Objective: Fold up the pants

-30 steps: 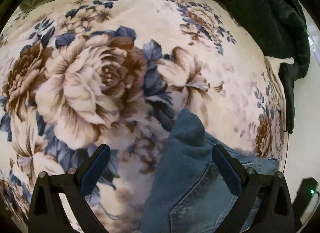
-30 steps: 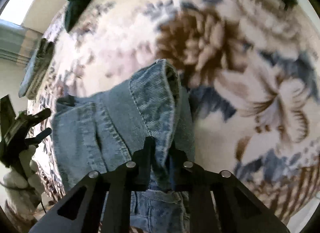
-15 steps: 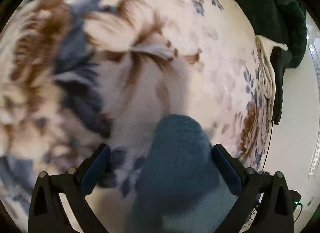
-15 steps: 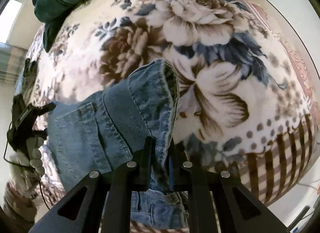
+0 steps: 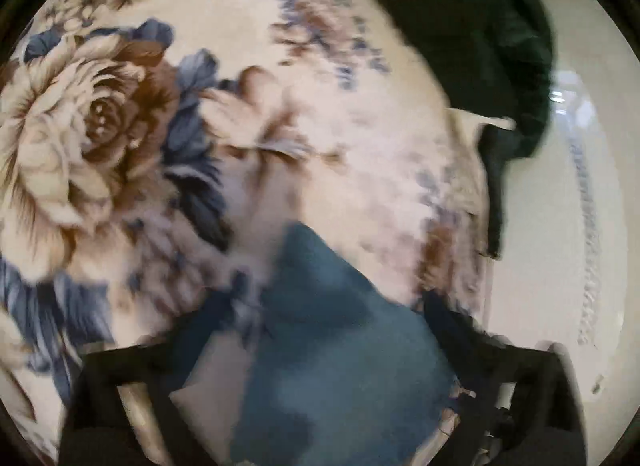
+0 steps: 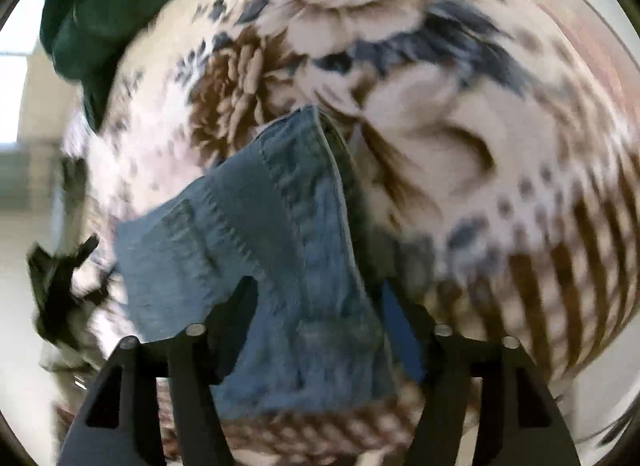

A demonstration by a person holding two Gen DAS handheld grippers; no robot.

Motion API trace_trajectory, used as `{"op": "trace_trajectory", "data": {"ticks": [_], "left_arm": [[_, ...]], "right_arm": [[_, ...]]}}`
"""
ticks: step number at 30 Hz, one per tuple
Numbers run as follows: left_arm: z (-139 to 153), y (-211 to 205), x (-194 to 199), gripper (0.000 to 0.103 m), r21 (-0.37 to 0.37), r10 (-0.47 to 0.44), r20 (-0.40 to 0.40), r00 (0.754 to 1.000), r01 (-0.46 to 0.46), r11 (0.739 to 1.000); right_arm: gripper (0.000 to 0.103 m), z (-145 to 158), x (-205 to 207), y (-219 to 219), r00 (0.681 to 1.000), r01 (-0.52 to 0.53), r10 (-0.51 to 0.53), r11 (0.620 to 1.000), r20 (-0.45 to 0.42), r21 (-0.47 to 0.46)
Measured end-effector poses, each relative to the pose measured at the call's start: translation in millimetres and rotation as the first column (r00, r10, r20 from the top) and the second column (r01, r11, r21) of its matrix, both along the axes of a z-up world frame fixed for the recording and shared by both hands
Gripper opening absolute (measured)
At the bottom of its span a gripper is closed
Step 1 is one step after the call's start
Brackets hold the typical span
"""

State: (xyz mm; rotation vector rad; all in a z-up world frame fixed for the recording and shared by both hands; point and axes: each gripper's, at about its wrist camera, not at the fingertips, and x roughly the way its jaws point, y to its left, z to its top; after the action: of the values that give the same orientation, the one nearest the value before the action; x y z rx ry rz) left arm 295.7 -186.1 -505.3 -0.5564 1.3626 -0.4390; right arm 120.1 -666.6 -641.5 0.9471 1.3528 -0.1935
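Observation:
The blue denim pants lie folded on a floral blanket. In the right wrist view my right gripper is open, its fingers standing apart on either side of the denim's near edge. In the left wrist view my left gripper is open and blurred, with a corner of the pants between its fingers. I cannot tell whether either gripper touches the cloth.
A dark green garment lies at the blanket's far edge, also in the right wrist view. The blanket's edge and pale floor are to the right. The left gripper shows at the left of the right wrist view.
My right gripper has opened and let go of the denim fold, which has dropped onto the blanket. Both cameras are moving and blurred; the left gripper stays open over the pants' corner.

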Motion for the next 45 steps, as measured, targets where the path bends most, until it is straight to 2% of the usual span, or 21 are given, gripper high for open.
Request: {"op": "trace_trajectory", "data": {"ticks": [3, 6, 9, 12, 14, 17, 18, 19, 21, 24, 28, 30, 32, 34, 35, 37, 40, 41, 42, 43, 45], "left_arm": [[1, -6, -28, 0.103, -0.016, -0.004, -0.037, 0.999, 0.004, 1.000], [-17, -18, -47, 0.103, 0.008, -0.024, -0.083, 0.996, 0.024, 1.000], [-38, -25, -59, 0.103, 0.040, -0.041, -0.110, 0.993, 0.046, 0.998], [-64, -32, -62, 0.103, 0.074, -0.070, -0.181, 0.981, 0.084, 0.994], [-75, -35, -63, 0.103, 0.078, -0.099, -0.187, 0.977, 0.115, 0.990], [-81, -37, -61, 0.103, 0.066, -0.133, -0.174, 0.976, 0.147, 0.987], [-83, -37, -59, 0.103, 0.055, -0.133, -0.177, 0.975, 0.145, 0.988], [-85, -36, -58, 0.103, 0.045, -0.131, -0.183, 0.974, 0.141, 0.989], [-89, -32, -57, 0.103, 0.022, -0.120, -0.190, 0.974, 0.127, 0.992], [-90, -21, -58, 0.103, -0.037, -0.081, -0.182, 0.980, 0.076, 0.996], [-99, -10, -50, 0.103, -0.115, -0.038, -0.246, 0.968, 0.010, 0.993], [-99, -10, -48, 0.103, -0.119, -0.033, -0.265, 0.964, 0.001, 0.993], [-99, -12, -48, 0.103, -0.104, -0.031, -0.267, 0.963, 0.004, 0.995], [-98, -19, -45, 0.103, -0.077, -0.042, -0.257, 0.966, 0.023, 0.997], [-96, -22, -45, 0.103, -0.064, -0.045, -0.245, 0.969, 0.030, 0.998], [-90, -28, -46, 0.103, -0.055, -0.034, -0.213, 0.976, 0.023, 0.998], [-76, -43, -50, 0.078, -0.043, -0.043, -0.124, 0.991, 0.038, 0.998], [-73, -46, -52, 0.072, -0.026, -0.048, -0.105, 0.993, 0.046, 0.999], [-71, -46, -52, 0.067, -0.019, -0.049, -0.092, 0.995, 0.047, 0.999], [-70, -46, -52, 0.057, -0.027, -0.051, -0.084, 0.995, 0.049, 0.998], [-66, -47, -52, 0.051, -0.040, -0.060, -0.072, 0.996, 0.057, 0.998]], "right_arm": [[0.067, -2, -44, 6, 0.992, 0.129, -0.128, 0.989, -0.021, 0.074], [0.067, -24, -75, 20, 0.971, 0.238, -0.235, 0.950, -0.037, 0.200], [0.067, -62, -76, 42, 0.955, 0.273, -0.296, 0.889, 0.006, 0.367], [0.067, -92, -58, 61, 0.948, 0.247, -0.306, 0.879, 0.084, 0.408], [0.074, -102, -44, 71, 0.940, 0.241, -0.316, 0.881, 0.126, 0.408], [0.074, -102, -33, 81, 0.934, 0.249, -0.327, 0.885, 0.145, 0.394], [0.068, -101, -29, 84, 0.932, 0.251, -0.331, 0.884, 0.148, 0.394], [0.056, -99, -26, 86, 0.934, 0.252, -0.326, 0.888, 0.142, 0.385], [0.048, -94, -18, 91, 0.940, 0.233, -0.307, 0.899, 0.152, 0.372], [0.041, -79, 2, 97, 0.957, 0.179, -0.239, 0.933, 0.165, 0.313], [0.038, -49, 31, 101, 0.956, 0.091, -0.161, 0.957, 0.244, 0.274], [0.038, -36, 43, 103, 0.947, 0.052, -0.119, 0.973, 0.299, 0.224], [0.043, -47, 46, 105, 0.959, 0.039, -0.096, 0.977, 0.268, 0.208], [0.058, -70, 39, 106, 0.975, 0.070, -0.125, 0.959, 0.186, 0.276], [0.058, -79, 37, 107, 0.977, 0.078, -0.134, 0.947, 0.164, 0.311], [0.061, -90, 31, 109, 0.962, 0.109, -0.196, 0.913, 0.189, 0.394], [0.061, -101, 34, 118, 0.938, 0.181, -0.293, 0.872, 0.188, 0.455], [0.058, -99, 37, 121, 0.939, 0.179, -0.287, 0.879, 0.189, 0.443], [0.047, -94, 44, 129, 0.946, 0.167, -0.260, 0.901, 0.192, 0.401], [0.042, -92, 47, 133, 0.948, 0.162, -0.253, 0.907, 0.194, 0.389], [0.037, -85, 52, 137, 0.949, 0.161, -0.246, 0.917, 0.199, 0.366]]}}
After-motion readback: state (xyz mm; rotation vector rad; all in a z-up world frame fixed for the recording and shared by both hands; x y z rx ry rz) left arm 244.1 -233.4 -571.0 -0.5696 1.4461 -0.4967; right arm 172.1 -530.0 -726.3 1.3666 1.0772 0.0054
